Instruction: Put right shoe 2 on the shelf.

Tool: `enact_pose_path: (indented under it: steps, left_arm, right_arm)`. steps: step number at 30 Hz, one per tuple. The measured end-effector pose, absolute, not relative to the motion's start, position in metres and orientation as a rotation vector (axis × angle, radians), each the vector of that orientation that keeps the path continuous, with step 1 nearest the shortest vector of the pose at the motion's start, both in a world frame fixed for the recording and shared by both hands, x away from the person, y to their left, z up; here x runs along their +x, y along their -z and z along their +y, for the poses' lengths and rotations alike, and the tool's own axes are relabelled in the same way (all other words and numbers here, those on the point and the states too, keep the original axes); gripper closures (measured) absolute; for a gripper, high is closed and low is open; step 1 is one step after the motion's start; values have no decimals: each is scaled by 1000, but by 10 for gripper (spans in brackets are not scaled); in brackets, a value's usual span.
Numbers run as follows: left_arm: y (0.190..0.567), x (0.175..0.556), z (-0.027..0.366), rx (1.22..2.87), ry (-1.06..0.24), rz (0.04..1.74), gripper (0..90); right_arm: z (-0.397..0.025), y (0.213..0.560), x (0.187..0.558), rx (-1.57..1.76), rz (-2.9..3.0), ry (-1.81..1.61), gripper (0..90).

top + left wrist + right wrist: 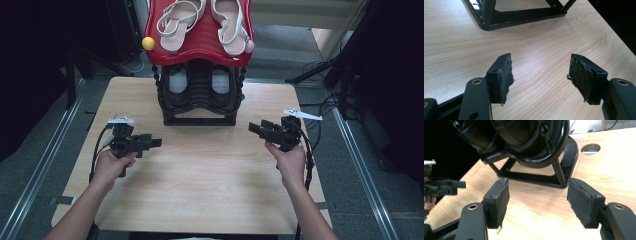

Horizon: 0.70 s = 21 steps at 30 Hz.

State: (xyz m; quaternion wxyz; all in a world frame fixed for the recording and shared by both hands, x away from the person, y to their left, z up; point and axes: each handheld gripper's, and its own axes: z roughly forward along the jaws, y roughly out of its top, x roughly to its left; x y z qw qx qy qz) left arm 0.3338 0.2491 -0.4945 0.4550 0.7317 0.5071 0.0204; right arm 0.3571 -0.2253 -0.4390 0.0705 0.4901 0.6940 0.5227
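The black shoe rack (200, 97) stands at the table's (200, 190) far middle, its red top tier (200, 47) carrying two pale sandals (177, 20). The sandals look light and flexible, best pinched at a strap or sole edge. Both grippers hover nearer, well apart from them: the left gripper (156, 142) to the rack's left, the right gripper (254, 129) to its right, each with jaws spread and empty.
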Motion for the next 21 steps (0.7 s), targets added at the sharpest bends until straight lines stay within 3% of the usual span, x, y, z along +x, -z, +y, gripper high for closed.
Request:
enact_pose_path:
  steps: [21]
  left_arm:
    - [495,332,231,1884,-47,1203,323]
  right_arm:
    - [-204,483,346,1430,2227,-1519,360]
